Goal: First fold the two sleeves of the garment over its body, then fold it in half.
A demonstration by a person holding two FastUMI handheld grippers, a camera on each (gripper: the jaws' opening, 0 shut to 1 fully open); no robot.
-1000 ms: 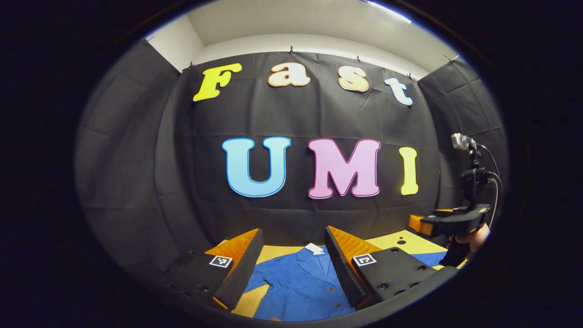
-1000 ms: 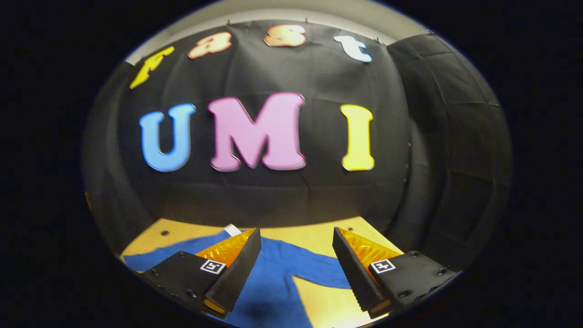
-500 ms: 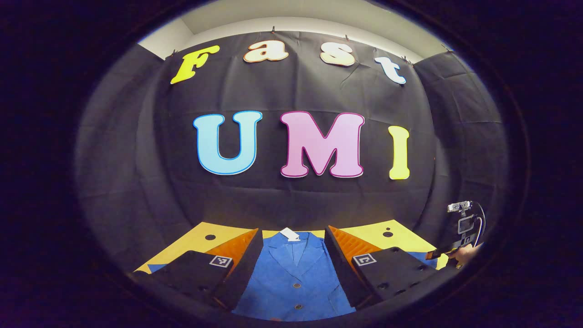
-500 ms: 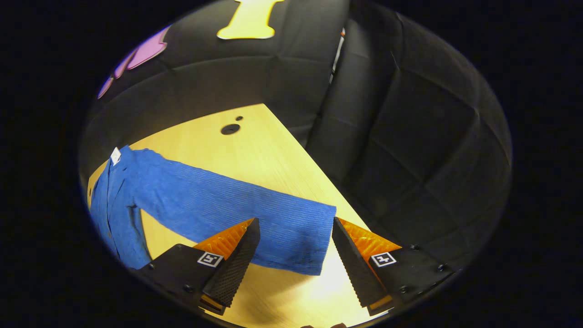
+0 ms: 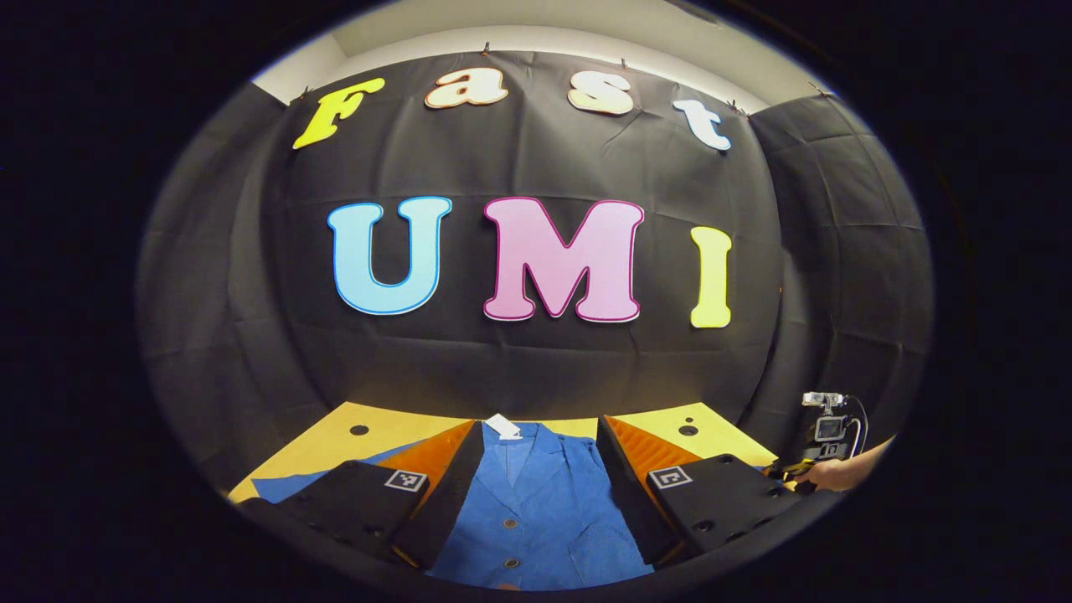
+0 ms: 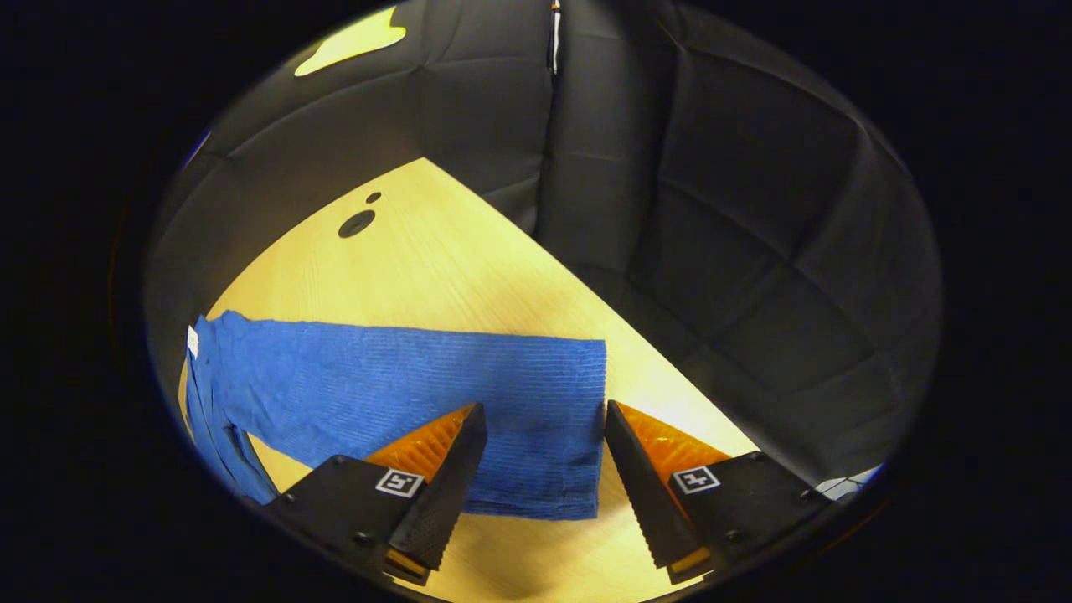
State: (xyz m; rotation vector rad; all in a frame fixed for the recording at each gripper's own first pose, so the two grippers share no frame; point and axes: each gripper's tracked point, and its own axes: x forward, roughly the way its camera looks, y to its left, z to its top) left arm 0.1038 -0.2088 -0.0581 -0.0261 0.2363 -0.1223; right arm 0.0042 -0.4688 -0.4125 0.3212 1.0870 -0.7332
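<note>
A blue button-front garment [image 5: 536,511] lies flat on the yellow wooden table [image 5: 335,440], collar and white tag toward the back wall. My left gripper [image 5: 540,494] hovers open over its chest, fingers either side of the button line. One sleeve [image 5: 289,486] runs out to the left. In the right gripper view the other sleeve [image 6: 419,394] lies stretched across the table [image 6: 435,260]. My right gripper [image 6: 540,477] is open just above the sleeve's cuff end, nothing between its fingers. The right gripper with the hand holding it [image 5: 825,456] shows at the far right of the left gripper view.
Black cloth walls close in the table at the back and along the right edge [image 6: 653,335]. Round holes [image 6: 356,224] mark the tabletop near its far corner. Bare wood lies beyond the sleeve.
My right gripper has shifted closer over the sleeve's cuff end. My left gripper has drifted slightly so the garment's chest sits more centred between its fingers.
</note>
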